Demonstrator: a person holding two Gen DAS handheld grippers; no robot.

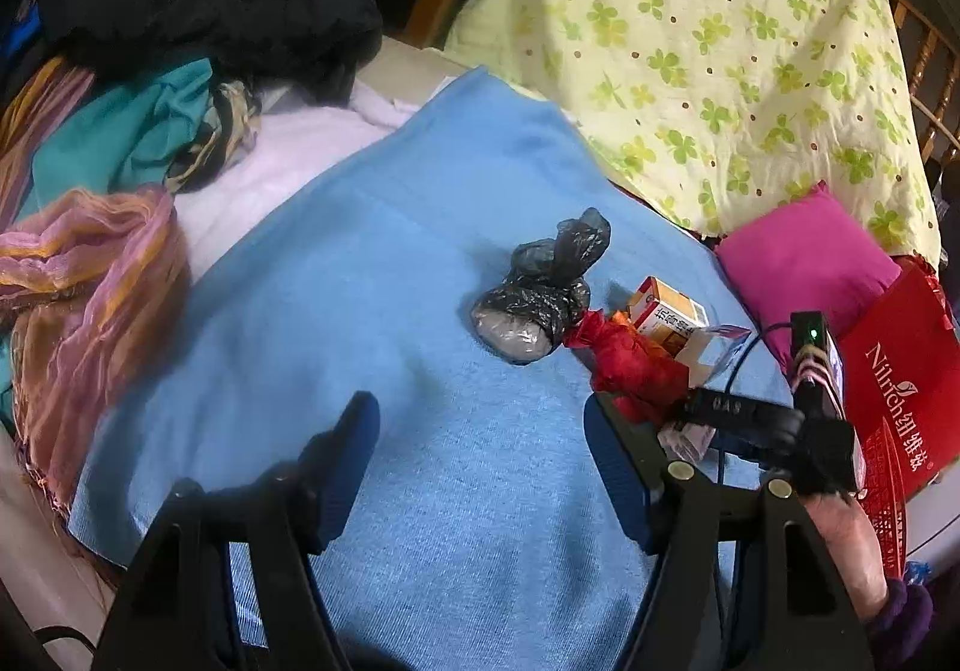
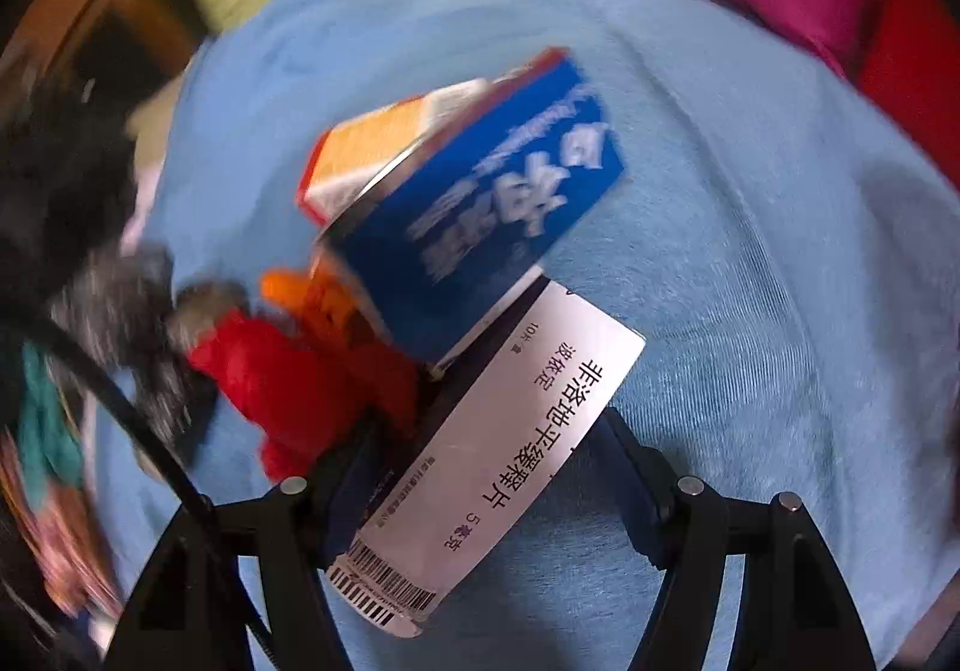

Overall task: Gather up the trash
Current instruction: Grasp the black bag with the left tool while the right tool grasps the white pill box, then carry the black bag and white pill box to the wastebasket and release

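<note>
White box (right view only) between gripper fingers.

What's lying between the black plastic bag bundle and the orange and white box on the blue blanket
The tip of the red crumpled wrapper pokes into that gap; otherwise only bare blue blanket separates the black bag bundle from the orange and white box. The left wrist view shows it.

Left wrist oblique, farther; right wrist steep, close; shared blue blanket.

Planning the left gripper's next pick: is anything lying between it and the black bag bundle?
Nothing visible. Only bare blue blanket lies between the open left gripper and the black bag bundle; the red wad touches the bundle's far side.
</note>
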